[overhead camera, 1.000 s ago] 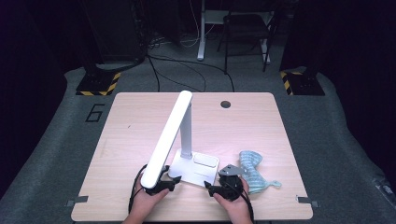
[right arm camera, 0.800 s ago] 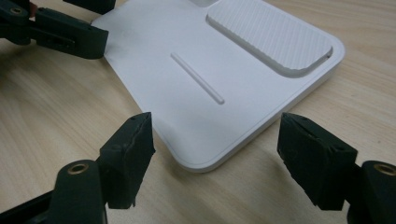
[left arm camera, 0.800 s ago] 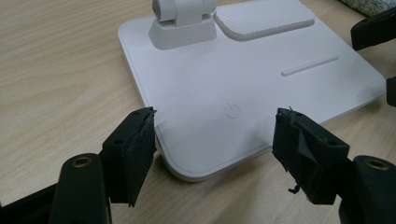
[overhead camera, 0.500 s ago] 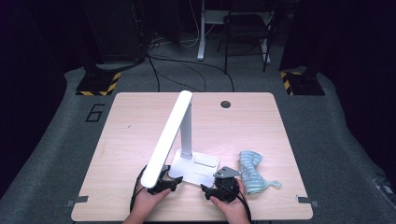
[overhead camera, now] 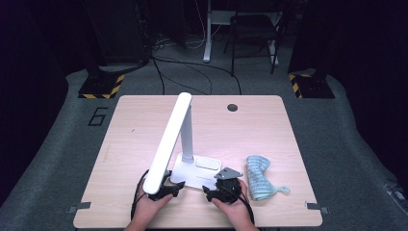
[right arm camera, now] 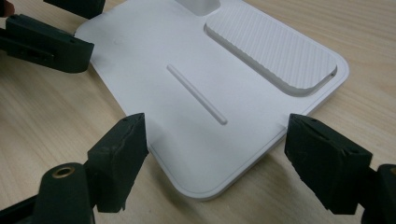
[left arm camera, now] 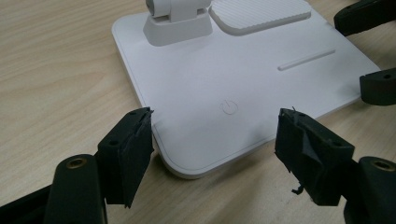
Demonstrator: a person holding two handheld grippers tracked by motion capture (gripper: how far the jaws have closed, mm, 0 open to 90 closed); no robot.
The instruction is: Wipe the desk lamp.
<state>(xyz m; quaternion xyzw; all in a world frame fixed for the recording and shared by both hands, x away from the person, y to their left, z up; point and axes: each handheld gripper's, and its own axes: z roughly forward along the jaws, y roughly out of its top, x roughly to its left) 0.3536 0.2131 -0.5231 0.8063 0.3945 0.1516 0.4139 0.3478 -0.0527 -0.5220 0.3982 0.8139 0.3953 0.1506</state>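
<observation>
Desk lamp (overhead camera: 185,154): from the high view, you are working at its white base, near the table's (overhead camera: 120,125) front edge. Your left gripper (overhead camera: 163,188) and right gripper (overhead camera: 219,190) are flanking the base's near corners; nothing is lifted, so the handling looks barely begun. Count: one lamp, two grippers, one blue cloth (overhead camera: 260,177) lying just right of the base.

In the left gripper view, your jaws are standing wide, having just opened, straddling the corner by the power button (left arm camera: 227,107) without gripping.

In the right gripper view, your jaws are also gaping wide around the other near corner, beside the one ribbed pad (right arm camera: 273,51), pads off the base.
</observation>
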